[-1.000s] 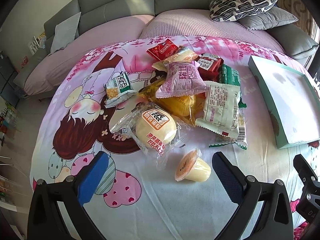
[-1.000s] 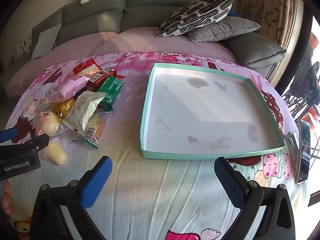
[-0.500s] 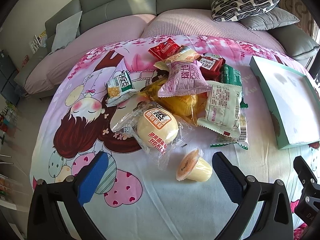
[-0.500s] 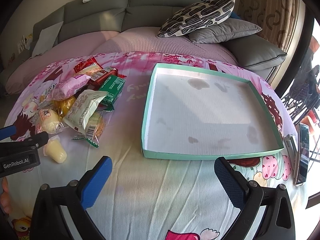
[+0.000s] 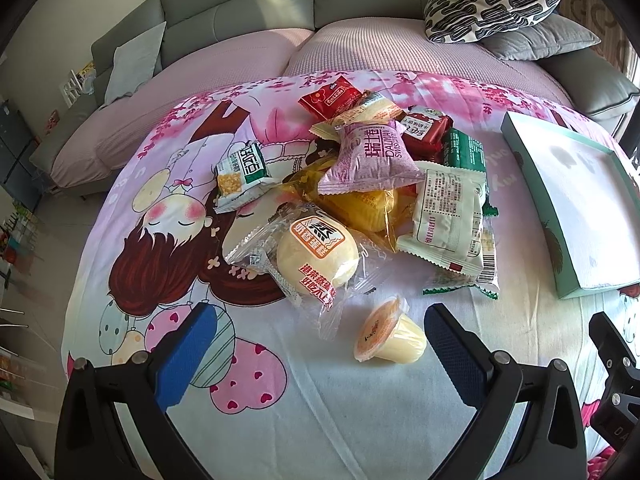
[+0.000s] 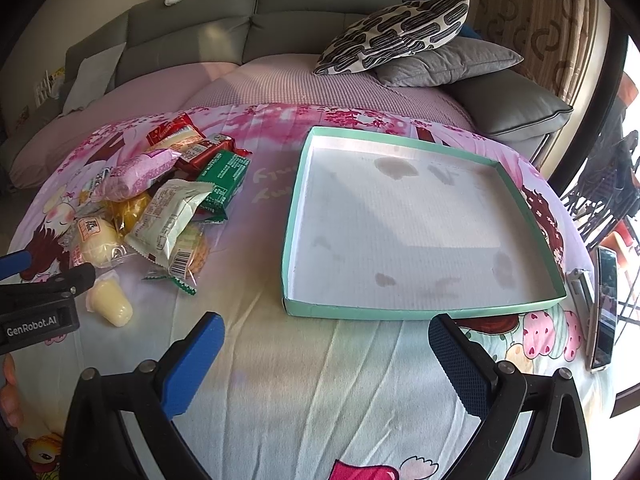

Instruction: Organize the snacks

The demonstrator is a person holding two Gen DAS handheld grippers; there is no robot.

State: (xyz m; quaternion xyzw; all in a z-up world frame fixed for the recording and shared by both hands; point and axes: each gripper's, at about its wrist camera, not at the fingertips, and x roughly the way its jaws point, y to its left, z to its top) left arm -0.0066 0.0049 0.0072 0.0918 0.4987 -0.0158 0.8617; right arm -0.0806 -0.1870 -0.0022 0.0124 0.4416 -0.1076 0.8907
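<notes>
In the left wrist view the left claw [image 5: 320, 344] hangs wide open and holds nothing, its blue foam-faced fingers [image 5: 186, 354] spread over a cartoon-printed sheet [image 5: 280, 400] that covers the worktop. Just ahead of the claw, nearer its right finger, a small jelly cup [image 5: 390, 338] of pale yellow plastic lies on its side, long axis running across the view, orange foil lid toward the left. Beyond it the snack pile [image 5: 368, 192] sits mid-worktop: a round cream bun [image 5: 316, 252] in a crinkled clear wrapper at the near edge, a pink pillow pack [image 5: 370, 156] on top, a pale green packet [image 5: 450, 220] with a barcode at the right, a red packet [image 5: 330, 100] at the far side, and a small green-and-white packet [image 5: 242, 174] lying slightly apart to the left. A flat tray [image 5: 520, 152] with a mint-green rim lies at the right edge. In the right wrist view the right claw [image 6: 326, 356] is likewise fully spread and empty, low over the near edge of the sheet [image 6: 320, 400]. Directly ahead, the square, shallow tray [image 6: 420, 312] holds no snacks; its white ribbed floor bears a few dark stains. The snack pile [image 6: 172, 196] lies left of the tray, well apart from it, with the jelly cup [image 6: 110, 300] at the pile's near side beside the left claw's black finger [image 6: 60, 280]. A phone [image 6: 606, 308] lies at the right edge.
</notes>
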